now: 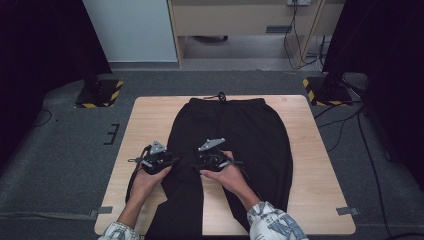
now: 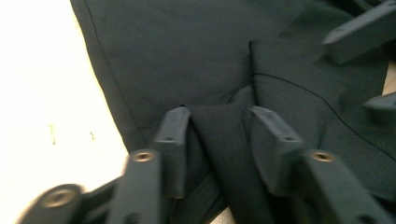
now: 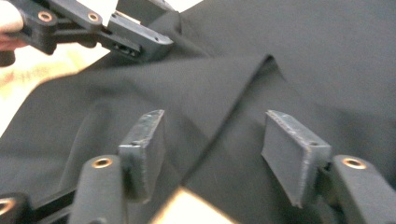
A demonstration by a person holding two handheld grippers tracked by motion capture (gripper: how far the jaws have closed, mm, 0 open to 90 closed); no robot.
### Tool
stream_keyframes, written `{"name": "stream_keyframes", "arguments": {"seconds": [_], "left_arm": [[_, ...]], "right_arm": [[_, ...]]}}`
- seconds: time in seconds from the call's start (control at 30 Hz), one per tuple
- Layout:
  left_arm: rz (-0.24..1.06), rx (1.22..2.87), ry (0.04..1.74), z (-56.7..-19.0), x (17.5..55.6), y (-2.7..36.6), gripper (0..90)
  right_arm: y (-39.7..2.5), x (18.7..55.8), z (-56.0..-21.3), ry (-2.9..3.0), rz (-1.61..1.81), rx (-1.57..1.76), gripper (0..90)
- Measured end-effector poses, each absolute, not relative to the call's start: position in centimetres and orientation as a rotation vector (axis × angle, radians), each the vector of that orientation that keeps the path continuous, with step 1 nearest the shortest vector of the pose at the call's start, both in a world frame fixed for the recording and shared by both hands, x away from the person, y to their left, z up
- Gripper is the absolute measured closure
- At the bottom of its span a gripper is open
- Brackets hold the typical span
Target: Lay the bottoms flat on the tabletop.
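One pair of trousers (image 1: 235, 135), waistband far.

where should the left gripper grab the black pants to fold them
Probably at the raised fold of cloth near the crotch of the pants, where the left gripper already has its open jaws either side of the ridge. Come straight in from the person's side: the ridge stands up off the table, so the jaws can close across it.

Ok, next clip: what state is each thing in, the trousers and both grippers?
Trousers: spread flat on the table, waistband at the far end, legs toward the person.
Left gripper: open, a raised fold of cloth between the jaws near the crotch.
Right gripper: open, jaws wide apart over a fold of the cloth.
Drawstring: lies loose at the waistband.
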State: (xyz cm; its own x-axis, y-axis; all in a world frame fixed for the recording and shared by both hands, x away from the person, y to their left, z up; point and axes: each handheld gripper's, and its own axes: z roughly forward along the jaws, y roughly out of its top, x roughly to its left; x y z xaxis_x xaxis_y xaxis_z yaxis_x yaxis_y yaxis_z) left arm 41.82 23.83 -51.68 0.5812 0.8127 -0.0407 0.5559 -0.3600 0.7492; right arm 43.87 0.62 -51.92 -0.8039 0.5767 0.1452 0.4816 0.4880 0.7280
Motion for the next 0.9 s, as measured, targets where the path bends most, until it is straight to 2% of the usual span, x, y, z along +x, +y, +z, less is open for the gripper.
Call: {"name": "stream_keyframes", "arguments": {"seconds": [0.07, 0.1, 0.23, 0.27, 0.3, 0.57, 0.67, 0.73, 0.77, 0.8, 0.9], "left_arm": [[0.413, 2.051, 1.092, -51.4, 41.9, 24.0, 75.6], [0.404, 2.046, 1.093, -51.3, 41.9, 24.0, 79.2], [0.394, 2.045, 1.096, -50.9, 42.1, 23.9, 84.6], [0.4, 2.05, 1.095, -50.9, 42.2, 23.9, 84.6], [0.408, 2.054, 1.1, -50.8, 42.3, 23.8, 84.6], [0.449, 2.057, 1.15, -50.7, 43.6, 24.1, 81.3], [0.474, 2.036, 1.169, -50.6, 43.4, 24.0, 66.3], [0.524, 2.027, 1.161, -50.2, 42.7, 23.8, 60.1], [0.549, 2.008, 1.146, -49.8, 41.9, 23.5, 53.9], [0.562, 1.998, 1.141, -49.5, 41.4, 23.4, 45.9], [0.579, 1.978, 1.12, -48.5, 38.7, 22.4, 38.3]], "right_arm": [[1.5, 44.3, -52.3, 2.616, 1.184, 0.935, 39.9], [1.9, 44.5, -52.5, 2.622, 1.176, 0.932, 45.2], [2.7, 44.4, -52.7, 2.651, 1.205, 0.849, 83.2], [2.8, 44.2, -52.6, 2.658, 1.194, 0.831, 88.7], [2.7, 44.1, -52.5, 2.665, 1.188, 0.823, 89.5], [-1.5, 40.3, -51.3, 2.705, 1.184, 0.771, 90.0], [-3.7, 38.6, -51.3, 2.733, 1.186, 0.785, 90.0], [-5.0, 37.4, -51.6, 2.755, 1.189, 0.795, 89.4], [-5.4, 37.1, -51.7, 2.759, 1.199, 0.795, 85.4], [-6.1, 36.7, -51.8, 2.745, 1.223, 0.824, 72.6], [-7.8, 36.1, -51.0, 2.67, 1.264, 0.842, 46.4]]}}
